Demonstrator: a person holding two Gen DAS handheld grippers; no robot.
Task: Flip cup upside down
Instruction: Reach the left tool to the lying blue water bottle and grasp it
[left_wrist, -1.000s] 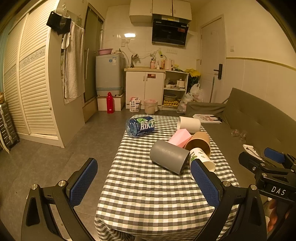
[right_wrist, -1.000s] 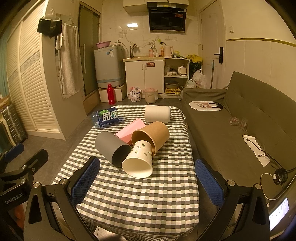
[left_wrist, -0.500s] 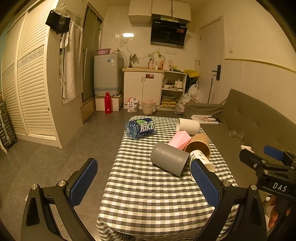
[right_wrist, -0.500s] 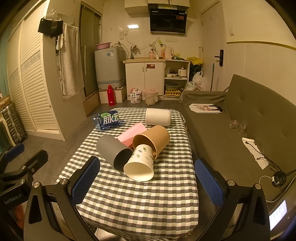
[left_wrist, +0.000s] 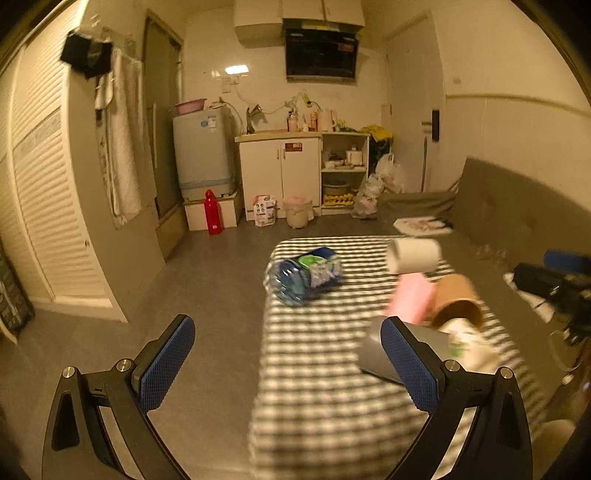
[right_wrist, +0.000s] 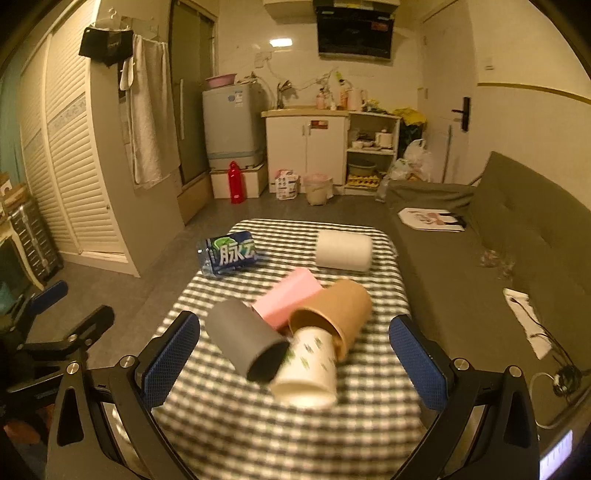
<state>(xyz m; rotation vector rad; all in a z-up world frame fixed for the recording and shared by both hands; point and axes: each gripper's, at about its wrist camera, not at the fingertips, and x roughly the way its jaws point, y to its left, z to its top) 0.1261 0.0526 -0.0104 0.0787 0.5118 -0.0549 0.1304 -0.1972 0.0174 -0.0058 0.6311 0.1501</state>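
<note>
From the left wrist view, I see my left hand-held gripper spread wide with nothing between its blue pads, hanging off the left edge of the checkered counter. The picture is smeared, so fine detail is lost. On the cloth lie a blue-labelled bottle pack, a white cup at the far end, a pink box, a brown paper cup, and a grey cup partly hidden behind my right pad. A printed white cup shows just past it. My right hand-held gripper appears at the right edge, over the sofa side.

From the right wrist view, the right hand-held gripper is also spread and empty, aimed at the cluster. The grey cup lies on its side, mouth toward me, touching the pink box. The printed white cup lies on its side with its base tucked into the mouth of the brown paper cup. The white cup lies well apart, near the bottle pack.

As I judge it, nothing is done yet: every cup is lying down, none stands mouth-down, and neither tool touches one. I cannot tell which cup is meant. What is left is the whole job: close in, pinch, turn, and set down on the rim.
</note>
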